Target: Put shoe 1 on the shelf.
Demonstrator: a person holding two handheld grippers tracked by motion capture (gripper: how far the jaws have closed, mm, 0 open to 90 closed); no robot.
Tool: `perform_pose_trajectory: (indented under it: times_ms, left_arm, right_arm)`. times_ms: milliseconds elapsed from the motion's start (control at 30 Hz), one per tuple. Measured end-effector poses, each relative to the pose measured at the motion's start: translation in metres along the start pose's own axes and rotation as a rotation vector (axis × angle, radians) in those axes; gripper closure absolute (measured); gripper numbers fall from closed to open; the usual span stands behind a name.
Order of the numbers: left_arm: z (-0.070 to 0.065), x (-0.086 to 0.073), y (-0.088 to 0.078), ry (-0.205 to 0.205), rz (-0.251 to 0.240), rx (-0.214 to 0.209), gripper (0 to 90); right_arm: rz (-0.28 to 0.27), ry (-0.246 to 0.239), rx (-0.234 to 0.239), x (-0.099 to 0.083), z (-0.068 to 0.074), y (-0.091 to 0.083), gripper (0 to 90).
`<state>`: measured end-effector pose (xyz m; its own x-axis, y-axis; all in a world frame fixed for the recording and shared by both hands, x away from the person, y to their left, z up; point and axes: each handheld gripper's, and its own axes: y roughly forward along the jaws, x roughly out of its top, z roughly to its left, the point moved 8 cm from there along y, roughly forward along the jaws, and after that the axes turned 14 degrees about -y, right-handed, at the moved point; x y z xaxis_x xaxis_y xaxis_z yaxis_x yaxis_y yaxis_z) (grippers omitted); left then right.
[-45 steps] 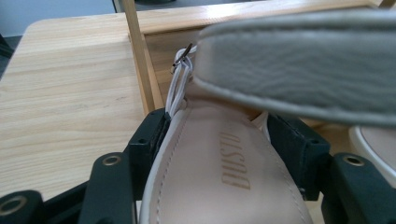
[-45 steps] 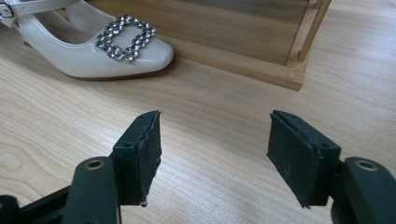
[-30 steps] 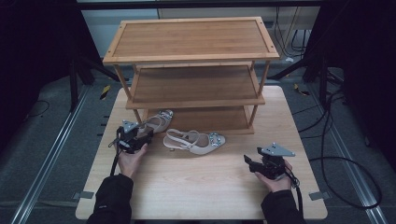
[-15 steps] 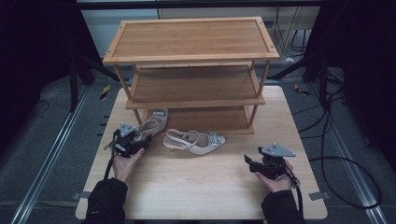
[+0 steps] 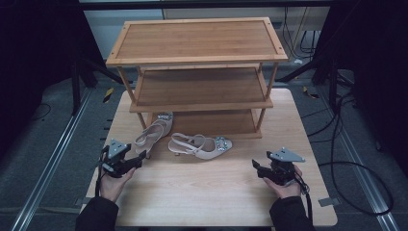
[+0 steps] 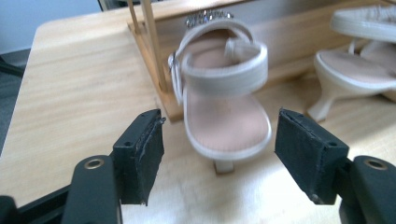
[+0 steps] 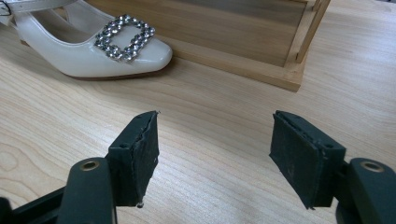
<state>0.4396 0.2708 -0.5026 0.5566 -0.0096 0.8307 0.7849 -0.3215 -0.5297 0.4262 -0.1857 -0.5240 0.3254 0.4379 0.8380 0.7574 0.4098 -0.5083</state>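
Observation:
Two cream slingback heels lie on the table in front of a wooden rack. The left shoe [image 5: 155, 130] points its toe onto the rack's bottom board. Its heel end [image 6: 224, 107] faces my left gripper [image 5: 138, 158] [image 6: 219, 154], which is a short way back from it. That gripper's jaws have just been opening and are open, with nothing pressed between them. The other shoe [image 5: 199, 144] lies on its side, its rhinestone buckle [image 7: 123, 37] toward my right gripper [image 5: 257, 167] [image 7: 215, 154]. The right gripper is open over bare wood.
The three-tier wooden shoe rack [image 5: 197, 43] stands at the back of the light wooden table [image 5: 216, 202], its bottom board edge [image 7: 243, 60] close behind the shoes. Cables and metal rails lie on the dark floor around the table.
My left gripper has drawn back from the left shoe's heel toward the table's front left, its jaws wider. The shoe stays at the rack. The right gripper has not moved.

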Motion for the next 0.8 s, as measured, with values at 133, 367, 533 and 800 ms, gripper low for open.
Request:
perform_pose_trajectory:
  times_ms: [133, 367, 533, 800]
  left_arm:
    - [0.001, -0.013, 0.0, 0.001, 0.031, -0.013, 32.7]
    - [-0.003, -0.023, 0.022, 0.016, 0.105, -0.023, 48.5]
    - [-0.003, -0.023, 0.031, 0.008, 0.106, -0.027, 61.0]
    - [-0.001, -0.021, 0.035, -0.009, 0.104, -0.031, 74.3]
  right_arm:
    - [0.0, -0.001, -0.001, 0.0, 0.0, 0.0, 32.6]
    - [0.0, -0.003, 0.002, 0.0, 0.001, 0.0, 32.8]
    - [0.004, -0.005, 0.005, 0.0, 0.002, 0.001, 33.1]
    - [0.006, -0.004, 0.01, 0.0, 0.002, 0.002, 33.4]
